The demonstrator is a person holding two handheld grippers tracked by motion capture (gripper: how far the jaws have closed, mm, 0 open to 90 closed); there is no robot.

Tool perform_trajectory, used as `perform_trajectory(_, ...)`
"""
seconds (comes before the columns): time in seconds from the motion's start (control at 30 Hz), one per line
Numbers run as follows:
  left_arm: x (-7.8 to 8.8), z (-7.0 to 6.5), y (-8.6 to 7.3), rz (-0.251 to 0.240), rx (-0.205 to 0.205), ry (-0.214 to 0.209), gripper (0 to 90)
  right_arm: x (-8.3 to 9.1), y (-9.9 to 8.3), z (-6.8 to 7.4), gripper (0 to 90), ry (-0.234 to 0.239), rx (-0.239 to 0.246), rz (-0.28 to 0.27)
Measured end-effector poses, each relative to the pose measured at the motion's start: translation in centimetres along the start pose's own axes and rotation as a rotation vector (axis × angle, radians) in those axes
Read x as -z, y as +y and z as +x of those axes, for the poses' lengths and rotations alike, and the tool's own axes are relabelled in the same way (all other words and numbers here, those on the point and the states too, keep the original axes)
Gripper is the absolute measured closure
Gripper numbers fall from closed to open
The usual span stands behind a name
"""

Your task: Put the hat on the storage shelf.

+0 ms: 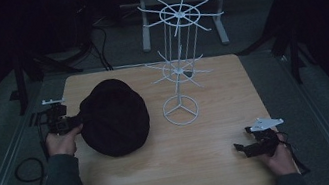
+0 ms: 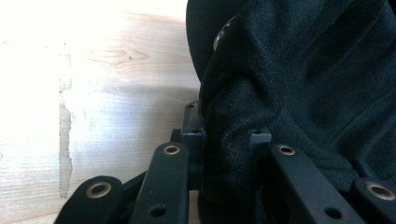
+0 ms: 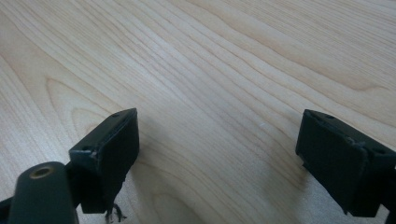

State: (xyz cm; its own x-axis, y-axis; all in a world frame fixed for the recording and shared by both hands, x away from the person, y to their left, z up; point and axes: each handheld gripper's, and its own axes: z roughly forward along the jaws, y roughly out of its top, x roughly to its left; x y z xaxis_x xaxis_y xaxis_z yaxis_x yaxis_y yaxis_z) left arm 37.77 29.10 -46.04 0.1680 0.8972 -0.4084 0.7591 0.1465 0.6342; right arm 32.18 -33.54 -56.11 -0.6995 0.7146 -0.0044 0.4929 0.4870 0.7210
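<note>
left gripper [image 1: 73, 122] clamps the hat [image 1: 115, 117] edge, left of the rack [image 1: 178, 77]; right gripper [image 1: 249, 148], jaws wide and empty, nearer than the rack.

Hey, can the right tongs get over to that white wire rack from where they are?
Probably yes: the right tongs stand open with bare table between them and the white wire rack; the black hat lies off to the side.
</note>
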Motion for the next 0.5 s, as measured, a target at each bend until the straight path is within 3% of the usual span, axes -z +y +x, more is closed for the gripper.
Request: perform_trajectory(0.5, 1.5, -0.5, 1.5, -0.061, -0.002, -0.046, 77.3, 0.0, 0.0, 0.0, 13.3, 0.000, 0.000, 0.000)
